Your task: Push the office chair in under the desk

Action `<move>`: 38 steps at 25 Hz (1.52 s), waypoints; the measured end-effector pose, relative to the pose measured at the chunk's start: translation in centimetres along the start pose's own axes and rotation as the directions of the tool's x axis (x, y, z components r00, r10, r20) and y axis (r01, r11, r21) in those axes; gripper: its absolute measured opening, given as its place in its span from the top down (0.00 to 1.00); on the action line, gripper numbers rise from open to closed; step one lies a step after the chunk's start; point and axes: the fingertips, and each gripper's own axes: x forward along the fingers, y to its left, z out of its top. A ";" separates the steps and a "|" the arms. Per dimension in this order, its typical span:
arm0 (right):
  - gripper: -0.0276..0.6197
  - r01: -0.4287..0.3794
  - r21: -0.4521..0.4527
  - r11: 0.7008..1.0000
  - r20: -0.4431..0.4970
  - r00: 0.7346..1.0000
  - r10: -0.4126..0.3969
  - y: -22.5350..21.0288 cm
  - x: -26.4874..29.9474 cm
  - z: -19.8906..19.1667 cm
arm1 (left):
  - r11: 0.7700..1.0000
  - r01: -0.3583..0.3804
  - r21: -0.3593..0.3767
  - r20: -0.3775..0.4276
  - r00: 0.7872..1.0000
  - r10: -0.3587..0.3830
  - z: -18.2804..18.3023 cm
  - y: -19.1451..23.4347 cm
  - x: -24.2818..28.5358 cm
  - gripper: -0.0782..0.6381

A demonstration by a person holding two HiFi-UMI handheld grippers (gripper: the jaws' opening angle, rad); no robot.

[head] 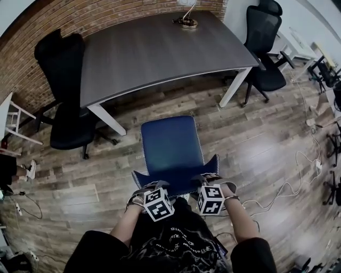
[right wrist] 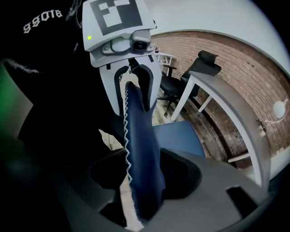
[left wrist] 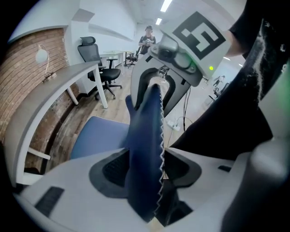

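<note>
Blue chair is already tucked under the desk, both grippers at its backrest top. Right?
No: the blue chair stands in front of the desk, not under it; see head view. The left gripper and right gripper are at its backrest top.

This is an office. A grey desk point(head: 160, 53) stands by a brick wall point(head: 106, 16) on a wood floor point(head: 256, 154). Black swivel chairs point(head: 66, 101) sit at either end and a blue chair point(head: 170, 146) in front. Cables point(head: 302, 154) trail across the floor. The left gripper view shows ceiling strip lights point(left wrist: 166, 5).
</note>
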 end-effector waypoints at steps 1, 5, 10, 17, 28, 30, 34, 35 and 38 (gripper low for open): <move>0.64 -0.012 -0.006 1.000 -0.002 1.000 0.012 0.2 0.2 -0.1 | 1.000 -0.007 -0.016 -0.005 1.000 0.007 -0.1 0.1 0.1 0.57; 0.64 -0.047 -0.025 0.999 -0.002 0.999 0.047 0.1 0.7 -0.1 | 0.999 -0.026 -0.018 -0.038 0.999 0.025 -0.4 0.6 0.6 0.57; 0.70 -0.070 -0.029 0.997 -0.005 0.998 0.070 0.2 1.3 -0.1 | 0.998 -0.049 -0.027 -0.058 0.997 0.048 -0.9 0.8 1.4 0.63; 0.71 -0.095 0.000 0.996 0.033 0.995 0.095 0.3 1.6 -0.1 | 0.999 -0.037 -0.031 -0.080 0.996 0.035 -1.1 0.9 2.2 0.64; 0.79 -0.049 -0.054 0.997 0.030 0.998 0.051 0.4 2.1 -0.2 | 0.999 -0.037 -0.024 -0.073 0.997 0.036 -1.1 0.7 2.4 0.66; 0.79 -0.068 -0.050 0.996 0.026 0.997 0.069 0.4 2.1 -0.1 | 1.000 -0.018 -0.020 -0.078 0.997 0.016 -1.2 0.7 2.4 0.68; 0.79 -0.095 -0.044 0.995 0.019 0.995 0.096 0.0 2.1 -0.1 | 1.000 0.001 -0.021 -0.083 0.997 -0.003 -1.1 1.0 2.5 0.69; 0.79 -0.095 -0.043 0.995 0.017 0.995 0.096 -0.2 2.1 -0.2 | 1.000 0.000 -0.024 -0.085 0.996 -0.002 -1.0 1.1 2.6 0.70; 0.80 -0.095 -0.047 0.994 0.010 0.995 0.096 -0.8 2.1 -0.3 | 1.000 0.007 -0.028 -0.095 0.995 -0.010 -0.8 1.5 2.6 0.70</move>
